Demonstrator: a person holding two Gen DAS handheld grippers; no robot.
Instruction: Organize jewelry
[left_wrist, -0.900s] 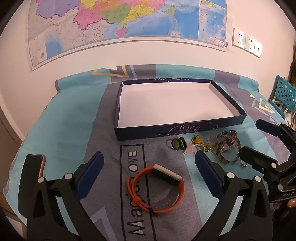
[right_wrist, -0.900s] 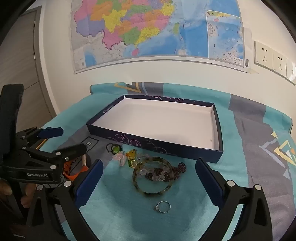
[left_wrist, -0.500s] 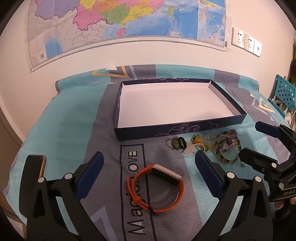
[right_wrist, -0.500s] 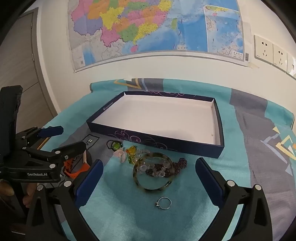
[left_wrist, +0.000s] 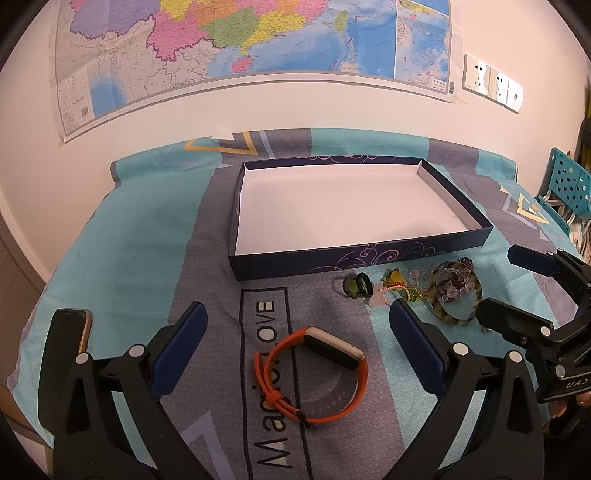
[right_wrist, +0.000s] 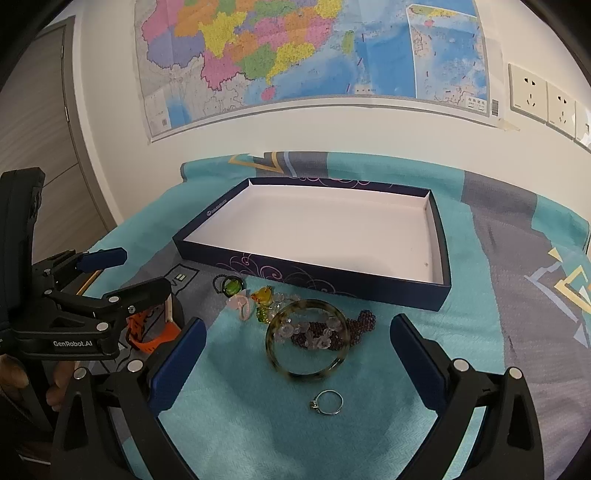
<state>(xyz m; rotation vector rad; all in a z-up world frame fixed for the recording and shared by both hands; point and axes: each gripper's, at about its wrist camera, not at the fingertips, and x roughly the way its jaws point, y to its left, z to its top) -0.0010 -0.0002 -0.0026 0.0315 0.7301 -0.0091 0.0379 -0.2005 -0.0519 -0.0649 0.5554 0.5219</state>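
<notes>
While the box (right_wrist: 369, 284) lies empty and watch (left_wrist: 314, 369), bangle (right_wrist: 306, 341) and ring (right_wrist: 328, 401) sit before it, both tools, left (left_wrist: 295, 339) and right (right_wrist: 295, 350), hover agape, unladen: first pick pending, needing descent onto one piece.

A wall map (left_wrist: 236, 48) hangs beside white sockets (right_wrist: 543, 98).

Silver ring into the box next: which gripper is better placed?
Right. The right gripper is open, with the ring on the cloth just ahead between its fingers. The left gripper faces the orange watch.
</notes>
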